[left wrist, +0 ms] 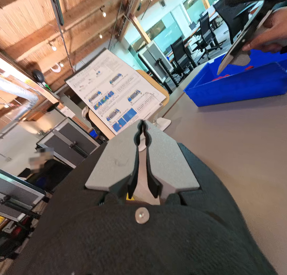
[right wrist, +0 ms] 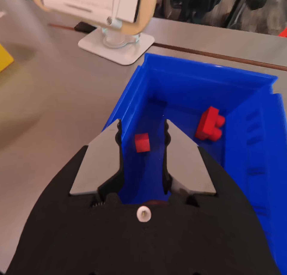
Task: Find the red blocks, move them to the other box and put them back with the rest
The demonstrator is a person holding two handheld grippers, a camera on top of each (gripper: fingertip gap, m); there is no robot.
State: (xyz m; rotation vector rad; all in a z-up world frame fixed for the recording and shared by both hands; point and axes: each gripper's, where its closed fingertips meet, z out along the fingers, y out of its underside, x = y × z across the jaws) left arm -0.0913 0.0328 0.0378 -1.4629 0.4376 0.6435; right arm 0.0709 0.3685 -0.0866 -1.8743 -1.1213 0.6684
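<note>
A blue box (right wrist: 183, 77) stands on the grey table. Inside it lie a small red block (right wrist: 142, 142) and a larger red block (right wrist: 208, 126) near the right wall. My right gripper (right wrist: 142, 121) is open and empty, held over the box's near left part, with the small red block showing between its fingers farther down. In the left wrist view the same blue box (left wrist: 236, 90) sits at the far right with red blocks (left wrist: 220, 77) inside and the right gripper (left wrist: 229, 62) above it. My left gripper (left wrist: 143, 122) is shut and empty, tilted above the table.
A white instruction board on a stand (left wrist: 118, 93) is at the table's far edge; its base (right wrist: 116, 48) lies just left of the box. A yellow object (right wrist: 4, 59) shows at the left edge. A hand (left wrist: 270, 32) holds the right gripper.
</note>
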